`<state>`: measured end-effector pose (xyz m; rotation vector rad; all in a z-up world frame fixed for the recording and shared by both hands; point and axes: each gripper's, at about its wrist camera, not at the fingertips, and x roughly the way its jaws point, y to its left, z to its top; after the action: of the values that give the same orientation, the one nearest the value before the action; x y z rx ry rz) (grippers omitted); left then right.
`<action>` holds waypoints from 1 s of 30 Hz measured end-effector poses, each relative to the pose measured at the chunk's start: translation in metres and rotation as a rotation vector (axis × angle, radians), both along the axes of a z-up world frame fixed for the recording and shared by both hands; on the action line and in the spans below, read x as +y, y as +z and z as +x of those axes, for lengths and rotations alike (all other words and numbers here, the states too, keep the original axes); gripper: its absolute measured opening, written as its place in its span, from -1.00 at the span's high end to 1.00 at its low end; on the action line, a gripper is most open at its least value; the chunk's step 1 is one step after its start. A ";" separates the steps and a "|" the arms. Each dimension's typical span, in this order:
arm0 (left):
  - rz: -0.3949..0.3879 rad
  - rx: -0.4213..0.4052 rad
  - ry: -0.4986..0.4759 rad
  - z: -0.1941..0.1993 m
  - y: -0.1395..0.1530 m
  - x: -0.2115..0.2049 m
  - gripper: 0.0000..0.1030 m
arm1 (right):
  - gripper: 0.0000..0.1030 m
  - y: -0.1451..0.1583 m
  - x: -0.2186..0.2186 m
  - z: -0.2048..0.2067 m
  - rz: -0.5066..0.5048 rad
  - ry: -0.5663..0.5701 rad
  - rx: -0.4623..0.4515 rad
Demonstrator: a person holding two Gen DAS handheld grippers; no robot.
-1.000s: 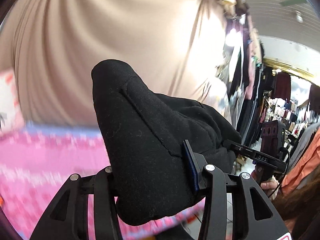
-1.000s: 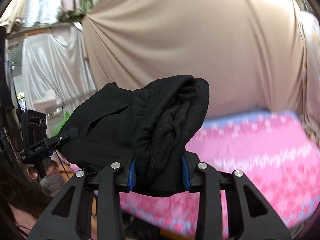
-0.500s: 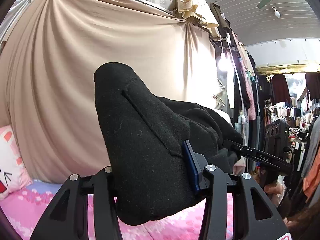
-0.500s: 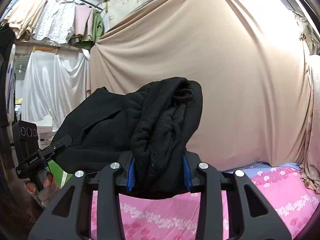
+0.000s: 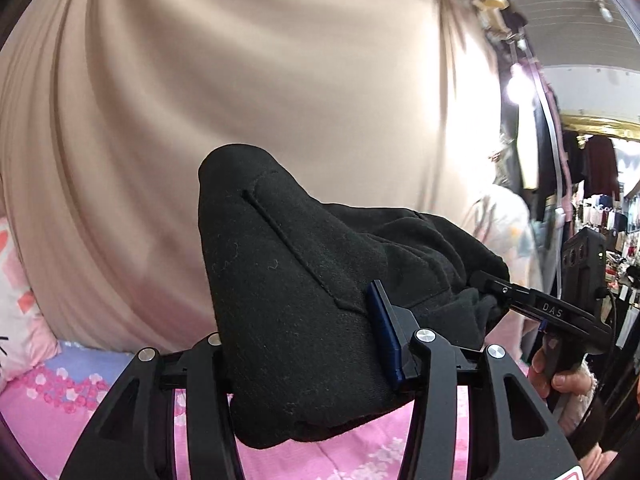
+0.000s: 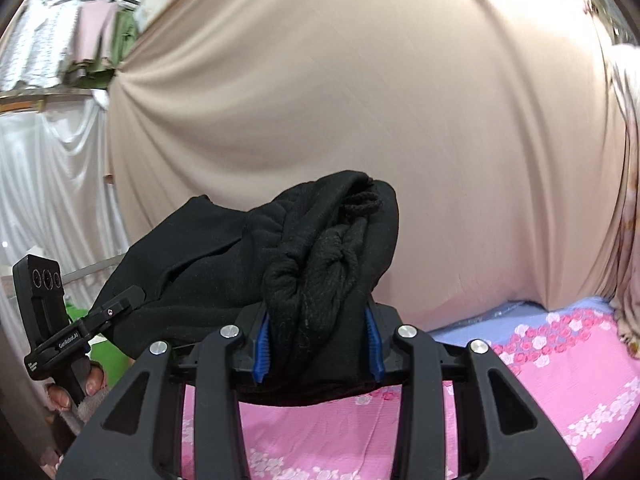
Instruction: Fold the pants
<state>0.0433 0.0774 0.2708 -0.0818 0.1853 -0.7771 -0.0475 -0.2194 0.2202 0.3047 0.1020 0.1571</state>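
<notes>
Black thick pants [image 5: 304, 300] hang in the air above the pink bedspread [image 6: 560, 380], stretched sideways between the left gripper [image 5: 308, 364] and the right gripper [image 6: 318, 344], each clamped on one bunched end, neither one nearer to the bed.

Black fleece pants [image 5: 304, 292] bunched, held aloft above pink bedspread.

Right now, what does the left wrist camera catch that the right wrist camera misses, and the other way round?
Left only: a pink and white pillow at the left edge, and hanging dark clothes on the right. Right only: a white curtain and pale garments on a rail. Both: the black pants clamped in each tool, the beige drape, and the pink flowered cover.
</notes>
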 end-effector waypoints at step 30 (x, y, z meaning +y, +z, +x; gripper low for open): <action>0.183 0.662 0.154 0.207 -0.259 -0.040 -0.13 | -0.23 -0.220 -0.044 0.175 -0.069 -0.173 0.487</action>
<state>0.2505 0.0377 0.0120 -0.1765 0.8670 -0.5544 0.1279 -0.2632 0.0002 0.2770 0.5607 -0.0951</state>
